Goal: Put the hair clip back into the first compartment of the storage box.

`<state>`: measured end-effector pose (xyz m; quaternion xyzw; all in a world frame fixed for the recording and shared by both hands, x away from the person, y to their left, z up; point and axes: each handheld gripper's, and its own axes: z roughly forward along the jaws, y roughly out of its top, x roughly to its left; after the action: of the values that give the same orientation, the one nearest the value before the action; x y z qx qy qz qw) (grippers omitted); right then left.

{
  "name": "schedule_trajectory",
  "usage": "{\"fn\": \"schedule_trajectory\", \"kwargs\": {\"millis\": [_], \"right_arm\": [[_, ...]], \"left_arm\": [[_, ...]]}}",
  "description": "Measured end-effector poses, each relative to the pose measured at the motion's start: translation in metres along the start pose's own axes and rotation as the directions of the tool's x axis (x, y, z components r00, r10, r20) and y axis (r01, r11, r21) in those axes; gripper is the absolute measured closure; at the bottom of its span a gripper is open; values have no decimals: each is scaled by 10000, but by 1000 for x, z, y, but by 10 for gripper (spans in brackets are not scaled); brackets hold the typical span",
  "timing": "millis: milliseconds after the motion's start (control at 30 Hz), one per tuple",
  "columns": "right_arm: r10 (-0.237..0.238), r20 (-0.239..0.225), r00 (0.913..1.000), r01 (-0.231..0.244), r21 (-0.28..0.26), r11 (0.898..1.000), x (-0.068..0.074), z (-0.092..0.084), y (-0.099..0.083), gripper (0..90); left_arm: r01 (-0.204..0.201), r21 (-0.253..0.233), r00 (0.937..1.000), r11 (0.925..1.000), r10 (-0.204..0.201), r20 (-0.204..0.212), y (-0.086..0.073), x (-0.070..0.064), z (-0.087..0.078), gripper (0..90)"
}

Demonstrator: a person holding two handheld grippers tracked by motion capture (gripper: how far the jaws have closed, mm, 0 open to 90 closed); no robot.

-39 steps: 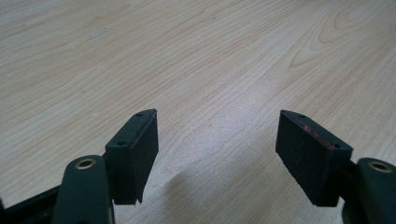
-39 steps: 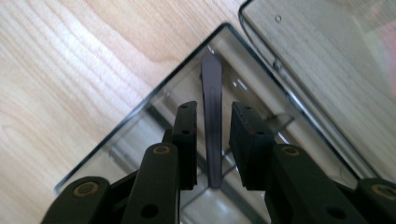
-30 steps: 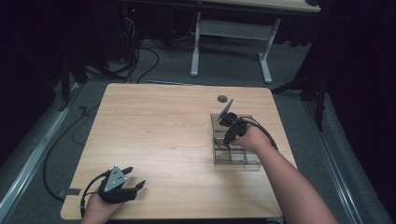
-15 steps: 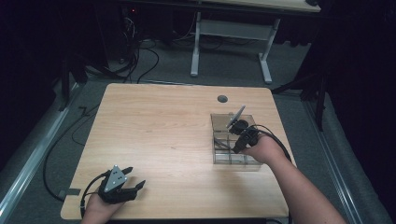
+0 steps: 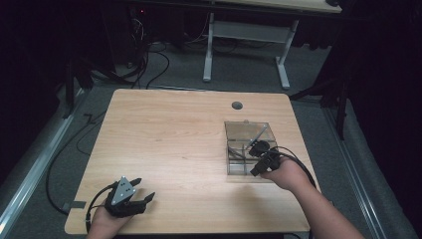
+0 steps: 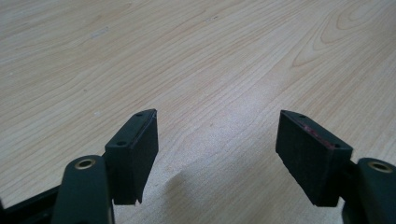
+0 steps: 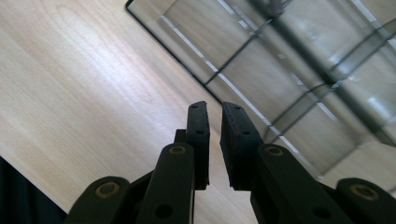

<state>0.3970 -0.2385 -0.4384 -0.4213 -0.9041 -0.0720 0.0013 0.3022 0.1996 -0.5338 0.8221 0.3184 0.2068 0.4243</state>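
- My left gripper (image 5: 141,199) rests at the table's (image 5: 164,134) seven o'clock corner, jaws spread wide over bare wood.
- My right gripper (image 5: 260,158), at four o'clock, has jaws nearly closed, holding nothing, at the clear divided box's (image 5: 249,130) near edge.

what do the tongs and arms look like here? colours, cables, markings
Both tongs are black, with flat rectangular pads and brass-coloured pivot rivets. The left tongs carry a grey three-cornered plate on top; a black cable loops from the right tongs. The person's forearms are bare, no sleeves visible.
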Motion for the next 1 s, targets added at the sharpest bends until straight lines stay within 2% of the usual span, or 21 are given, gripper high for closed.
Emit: {"fn": "schedule_trajectory", "kwargs": {"millis": [33,67,100,233,400,567,600,633,700,800,833,867,900,967,1000], "right_arm": [[327,47,9995,-327,109,9994,5,1,-2,815],[-243,72,9997,244,-112,9996,4,5,-4,808],[-84,5,10000,84,-172,9998,6,7,-6,808],[-187,31,9998,189,-459,9988,12,15,-14,783],[-31,104,9999,40,-925,9957,18,27,-26,767],[-150,428,9990,220,-1693,9853,25,35,-37,744],[-14,444,9990,97,-1872,9823,27,35,-40,737],[-150,428,9990,240,-2170,9759,28,37,-42,725],[114,296,9995,-31,-2637,9646,31,41,-48,721],[295,54,9996,-259,-3365,9413,34,49,-58,714],[280,48,9996,-242,-3756,9265,35,52,-62,707],[309,-42,9995,-301,-4003,9159,35,54,-64,697],[340,-107,9994,-352,-4419,8964,35,58,-68,687],[427,-116,9990,-430,-4831,8745,35,62,-74,670],[450,-133,9989,-455,-5091,8595,35,64,-77,661]], "left_arm": [[-16,5,10000,10000,16,-4,0,0,0,303],[-9,1,10000,10000,9,-12,0,0,0,303],[-10,2,10000,10000,10,-15,0,0,0,303],[-13,6,10000,10000,13,-26,0,0,0,303],[-6,0,10000,10000,6,-46,0,0,0,303],[-6,3,10000,10000,6,-47,0,0,0,302],[-6,-3,10000,10000,6,-46,0,0,0,302],[-2,-3,10000,10000,2,-42,0,0,0,302],[22,-36,10000,10000,-23,-40,0,0,0,301],[76,-101,10000,9999,-77,-47,-1,1,-1,300],[87,-112,9999,9999,-88,-48,-1,1,-1,299],[99,-126,9999,9999,-100,-55,-1,1,-1,299],[102,-133,9999,9999,-103,-61,-1,1,-1,299],[102,-133,9999,9999,-103,-76,-1,1,-1,299],[106,-131,9999,9999,-107,-82,-1,1,-1,298]]}}
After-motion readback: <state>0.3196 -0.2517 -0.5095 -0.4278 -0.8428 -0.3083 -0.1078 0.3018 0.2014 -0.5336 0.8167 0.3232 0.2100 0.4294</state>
